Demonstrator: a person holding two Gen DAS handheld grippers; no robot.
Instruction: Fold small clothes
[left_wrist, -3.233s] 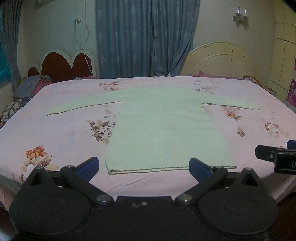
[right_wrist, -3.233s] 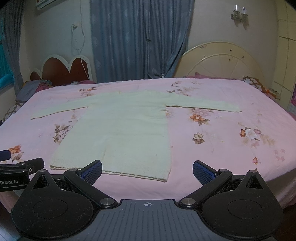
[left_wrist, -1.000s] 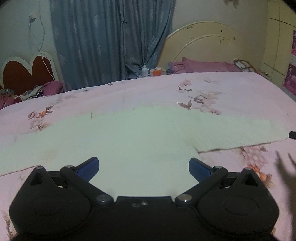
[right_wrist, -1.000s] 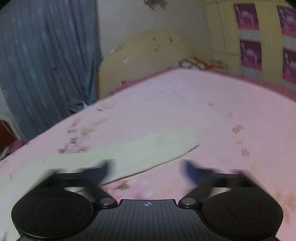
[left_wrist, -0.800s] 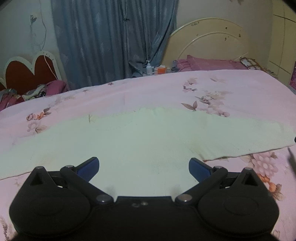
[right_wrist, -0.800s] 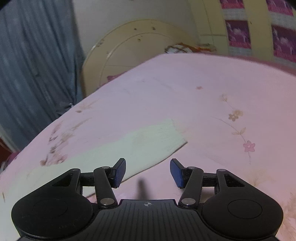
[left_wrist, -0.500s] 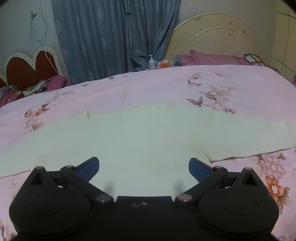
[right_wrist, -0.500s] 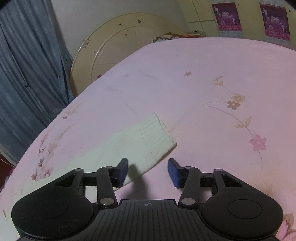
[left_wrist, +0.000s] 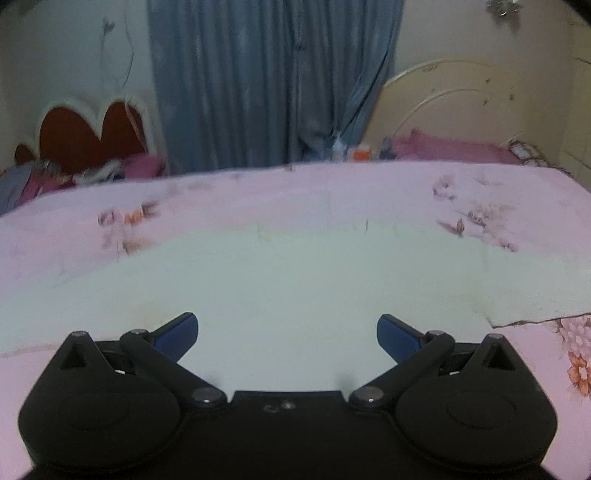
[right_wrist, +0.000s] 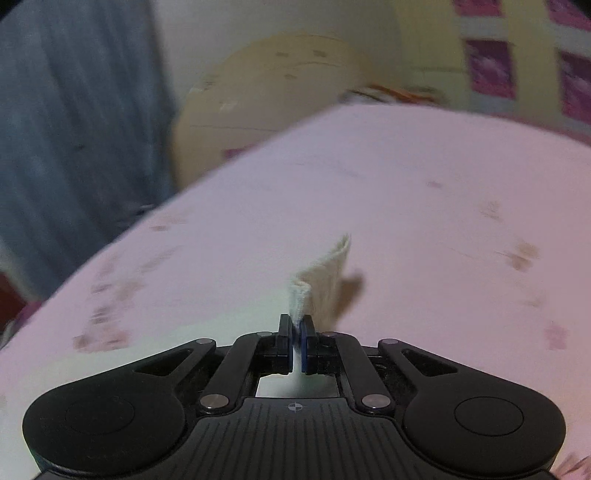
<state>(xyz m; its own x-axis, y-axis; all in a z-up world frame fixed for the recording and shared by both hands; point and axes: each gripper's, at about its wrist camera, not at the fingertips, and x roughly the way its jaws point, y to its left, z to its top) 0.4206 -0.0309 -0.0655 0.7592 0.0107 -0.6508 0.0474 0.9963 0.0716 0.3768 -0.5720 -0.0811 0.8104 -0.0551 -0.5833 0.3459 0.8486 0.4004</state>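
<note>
Pink flowery bed (left_wrist: 295, 192) fills both views. Your right gripper (right_wrist: 296, 332) just squeezed shut on the sweater's sleeve end (right_wrist: 325, 277), frame center. Your left gripper (left_wrist: 287, 328) is spread wide over the pale sweater (left_wrist: 295, 280), mid-frame.

Left wrist view. The left gripper (left_wrist: 287, 332) hung above a pale green sweater (left_wrist: 295, 288), its 2 blue-padded fingers (left_wrist: 176, 334) spread wide apart with nothing between them. The sweater lay flat on a pink floral bedsheet (left_wrist: 258, 195), filling the middle of the frame; the lower edge of 1 sleeve (left_wrist: 535, 295) ran out toward the right edge of the frame. Behind the bed stood a red heart-shaped headboard (left_wrist: 88, 136) at left, blue curtains (left_wrist: 258, 81) at centre and a cream arched headboard (left_wrist: 461, 107) at right. The background was slightly blurred.
</note>
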